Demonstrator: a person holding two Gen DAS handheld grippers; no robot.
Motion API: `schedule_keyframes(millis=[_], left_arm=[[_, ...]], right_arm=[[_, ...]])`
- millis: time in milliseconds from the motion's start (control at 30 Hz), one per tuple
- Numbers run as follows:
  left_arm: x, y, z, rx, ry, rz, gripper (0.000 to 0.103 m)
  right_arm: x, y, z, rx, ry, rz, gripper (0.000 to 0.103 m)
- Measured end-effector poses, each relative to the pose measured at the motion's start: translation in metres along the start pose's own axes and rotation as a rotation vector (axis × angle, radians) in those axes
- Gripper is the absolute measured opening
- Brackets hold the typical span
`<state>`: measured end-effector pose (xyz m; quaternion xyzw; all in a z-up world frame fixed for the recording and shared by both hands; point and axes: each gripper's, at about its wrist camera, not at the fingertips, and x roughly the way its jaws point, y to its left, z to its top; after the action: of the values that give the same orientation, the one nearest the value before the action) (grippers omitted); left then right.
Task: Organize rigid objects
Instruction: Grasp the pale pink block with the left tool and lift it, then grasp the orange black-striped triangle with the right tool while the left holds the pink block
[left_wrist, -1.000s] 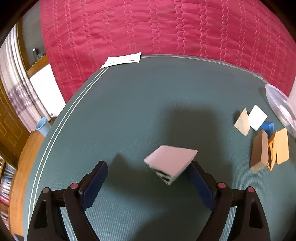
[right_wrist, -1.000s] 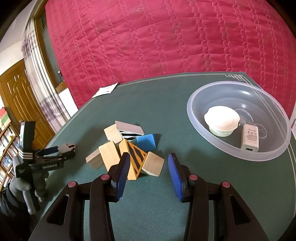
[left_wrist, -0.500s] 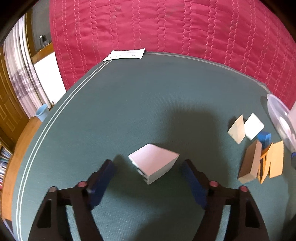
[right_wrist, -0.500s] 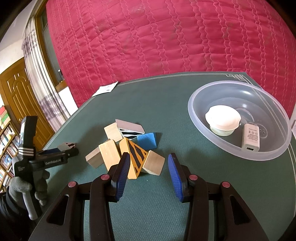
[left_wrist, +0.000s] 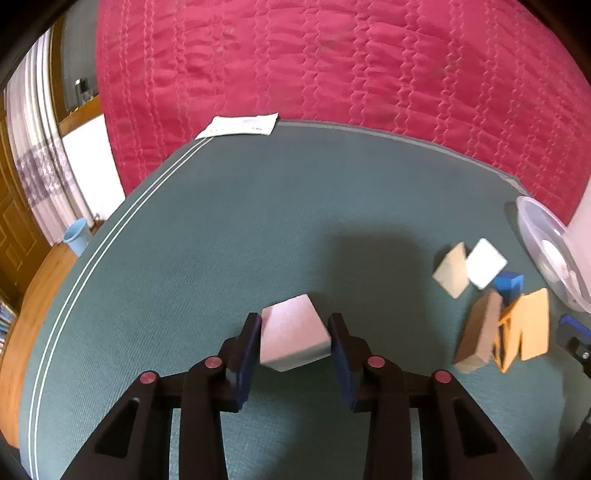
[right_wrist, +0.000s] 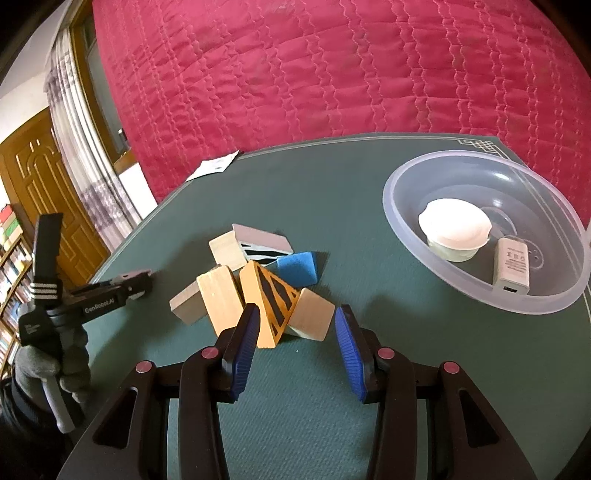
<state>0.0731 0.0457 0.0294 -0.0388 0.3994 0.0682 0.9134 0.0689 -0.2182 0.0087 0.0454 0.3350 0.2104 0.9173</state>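
My left gripper (left_wrist: 294, 334) is shut on a pale grey block (left_wrist: 291, 338), both blue pads against its sides, low over the green table (left_wrist: 221, 240). In the right wrist view the left gripper (right_wrist: 138, 282) shows at the far left, the block mostly hidden in it. A pile of wooden blocks (right_wrist: 255, 280) lies mid-table, with an orange striped triangle (right_wrist: 271, 306), a blue block (right_wrist: 297, 267) and a plain block (right_wrist: 312, 319). My right gripper (right_wrist: 297, 332) is open and empty, just short of the pile. The pile also shows in the left wrist view (left_wrist: 491, 306).
A clear plastic bowl (right_wrist: 554, 295) at the right holds a white lidded cup (right_wrist: 454, 227) and a white charger (right_wrist: 511, 267). A paper slip (left_wrist: 240, 125) lies at the table's far edge. A red quilted cloth (left_wrist: 314, 66) hangs behind.
My left gripper has closed from wide open onto the pale grey block. The right gripper has held still, open, by the pile.
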Motion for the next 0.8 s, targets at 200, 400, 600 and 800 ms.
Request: schedule_keyframes(millis=[200,400,600,800], left_arm=[[-0.012,-0.013,-0.001,0.045,-0.032,-0.045,0.032],[-0.012,-0.017,-0.004,0.059,-0.031,-0.075,0.032],[-0.010,-0.019,-0.007,0.060,-0.021,-0.084,0.032],[-0.010,-0.022,-0.009,0.074,-0.021,-0.096,0.032]], right_arm=[[0.002,0.000,-0.001,-0.001,0.009,0.000,0.044],[0.002,0.000,0.000,-0.011,0.010,-0.005,0.044],[0.002,0.001,0.001,-0.017,0.006,-0.008,0.044],[0.011,0.013,0.008,-0.049,0.024,-0.011,0.044]])
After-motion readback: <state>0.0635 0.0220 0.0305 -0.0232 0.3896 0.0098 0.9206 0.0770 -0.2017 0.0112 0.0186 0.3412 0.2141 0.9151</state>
